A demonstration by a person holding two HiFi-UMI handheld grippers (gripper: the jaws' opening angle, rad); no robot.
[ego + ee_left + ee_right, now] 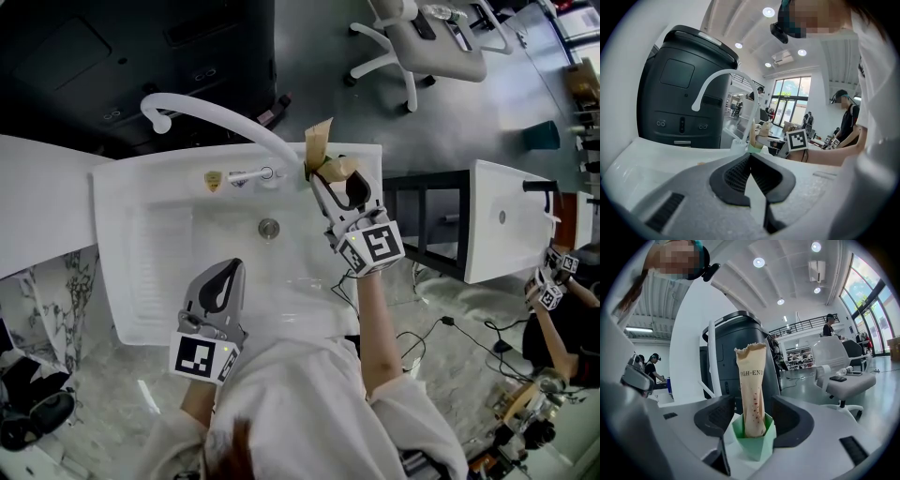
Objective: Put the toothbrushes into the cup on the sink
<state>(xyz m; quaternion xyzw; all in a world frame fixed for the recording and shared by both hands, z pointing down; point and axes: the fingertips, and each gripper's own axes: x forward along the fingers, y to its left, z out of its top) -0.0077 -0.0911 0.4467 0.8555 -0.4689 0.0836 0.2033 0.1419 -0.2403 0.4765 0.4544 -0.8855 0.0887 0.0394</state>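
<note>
A paper-wrapped toothbrush (751,390) stands upright in the pale green cup (753,442), its tan sleeve torn at the top and rising well above the rim. The cup sits at the sink's (122,281) back right corner, just beside the foot of the white arched faucet (216,108). From the head view, a second tan packet (339,169) leans close against the first at that same corner.

Your right tongs (337,187) reach in level at that corner. Their two dark pads are spread wide to either side of the cup, gripping nothing. Your left tongs (230,272) hang over the sink's front edge, closed tip to tip and empty.

The drain (269,227) lies in the middle of the sink's basin. A tall black machine (94,56) stands behind the sink, and a grey office chair (422,37) sits on the floor further back. Off the sink's right side stands another white basin (497,225), where a second person (553,319) works with marker-cubed tongs.
</note>
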